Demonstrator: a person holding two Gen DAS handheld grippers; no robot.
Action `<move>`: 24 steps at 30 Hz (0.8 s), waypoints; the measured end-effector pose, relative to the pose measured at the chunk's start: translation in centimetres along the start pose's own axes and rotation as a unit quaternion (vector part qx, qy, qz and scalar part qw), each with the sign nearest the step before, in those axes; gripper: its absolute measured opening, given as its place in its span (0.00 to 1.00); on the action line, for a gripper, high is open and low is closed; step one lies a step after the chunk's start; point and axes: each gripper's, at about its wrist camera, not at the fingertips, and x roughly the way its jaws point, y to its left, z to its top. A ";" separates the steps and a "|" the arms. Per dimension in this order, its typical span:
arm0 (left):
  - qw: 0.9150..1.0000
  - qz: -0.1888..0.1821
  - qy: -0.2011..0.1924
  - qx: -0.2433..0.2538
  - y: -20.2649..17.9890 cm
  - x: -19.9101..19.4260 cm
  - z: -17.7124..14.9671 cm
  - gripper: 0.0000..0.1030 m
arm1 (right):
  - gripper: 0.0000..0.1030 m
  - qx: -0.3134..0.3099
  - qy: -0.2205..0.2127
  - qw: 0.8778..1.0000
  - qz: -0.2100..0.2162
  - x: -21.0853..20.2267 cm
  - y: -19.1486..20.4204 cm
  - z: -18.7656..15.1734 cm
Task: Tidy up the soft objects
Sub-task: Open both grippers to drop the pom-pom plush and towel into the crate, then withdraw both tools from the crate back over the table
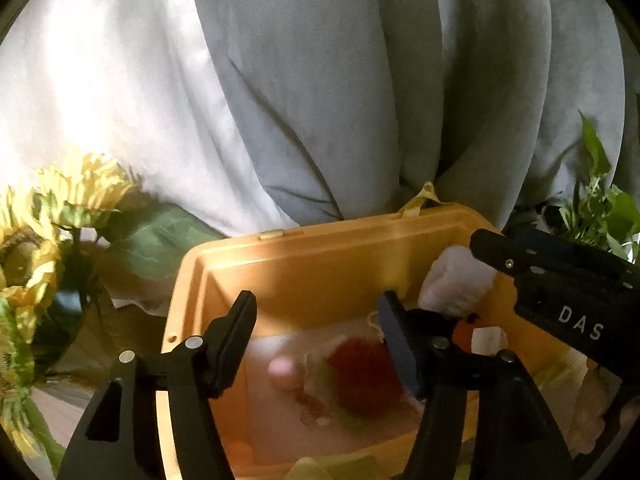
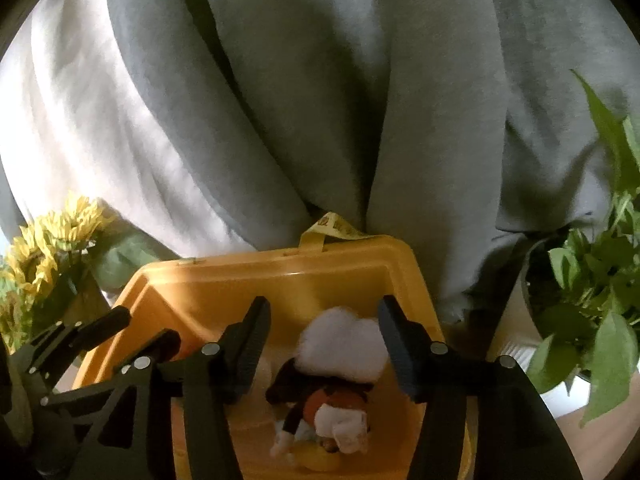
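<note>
I hold both grippers over the yellow bin (image 1: 320,264), pointing down into it. My left gripper (image 1: 316,320) is open, with nothing between its fingers; below it on the floor of the bin lies a red plush toy (image 1: 362,376), blurred, next to a small pink ball (image 1: 282,370). My right gripper (image 2: 324,332) is open too. The white fluffy toy with dark and orange parts (image 2: 340,348) lies in the bin between its fingers, but the pads do not press on it. Behind the bin hangs a grey curtain (image 2: 280,100). Yellow sunflowers (image 1: 68,200) stand on the left and a green plant (image 2: 592,272) on the right.
</note>
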 end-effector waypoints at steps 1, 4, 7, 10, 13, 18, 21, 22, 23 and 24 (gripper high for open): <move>1.000 0.002 -0.003 -0.001 0.0 -0.3 0.0 0.61 | 0.57 0.000 -0.004 1.000 -0.002 -0.3 0.0 0.1; 1.000 0.004 -0.015 -0.005 -0.1 -1.7 0.0 0.62 | 0.59 -0.002 -0.014 1.000 -0.007 -1.4 0.1 0.2; 1.000 0.006 -0.029 -0.009 0.1 -3.2 0.1 0.62 | 0.59 0.000 -0.025 1.000 -0.007 -2.6 0.2 0.2; 0.999 0.007 -0.043 -0.012 0.3 -4.9 0.3 0.62 | 0.60 -0.001 -0.036 0.999 -0.007 -4.0 0.5 0.2; 0.998 0.009 -0.057 -0.013 0.4 -6.6 0.4 0.62 | 0.60 0.000 -0.044 0.999 -0.005 -5.4 0.7 0.1; 0.997 0.012 -0.075 -0.010 0.4 -8.9 0.2 0.63 | 0.60 0.000 -0.059 0.998 -0.003 -7.7 1.2 0.0; 0.996 0.011 -0.082 -0.013 0.5 -10.3 -0.1 0.63 | 0.60 -0.001 -0.067 0.998 -0.005 -8.9 1.4 -0.2; 0.996 0.010 -0.083 -0.013 0.4 -10.5 -0.2 0.63 | 0.60 0.000 -0.070 0.998 -0.006 -9.4 1.5 -0.4; 0.996 0.010 -0.085 -0.013 0.4 -10.8 -0.3 0.63 | 0.60 0.000 -0.071 0.997 -0.006 -9.7 1.5 -0.5; 0.996 0.010 -0.088 -0.013 0.4 -11.3 -0.5 0.63 | 0.60 0.000 -0.072 0.997 -0.006 -10.1 1.6 -0.6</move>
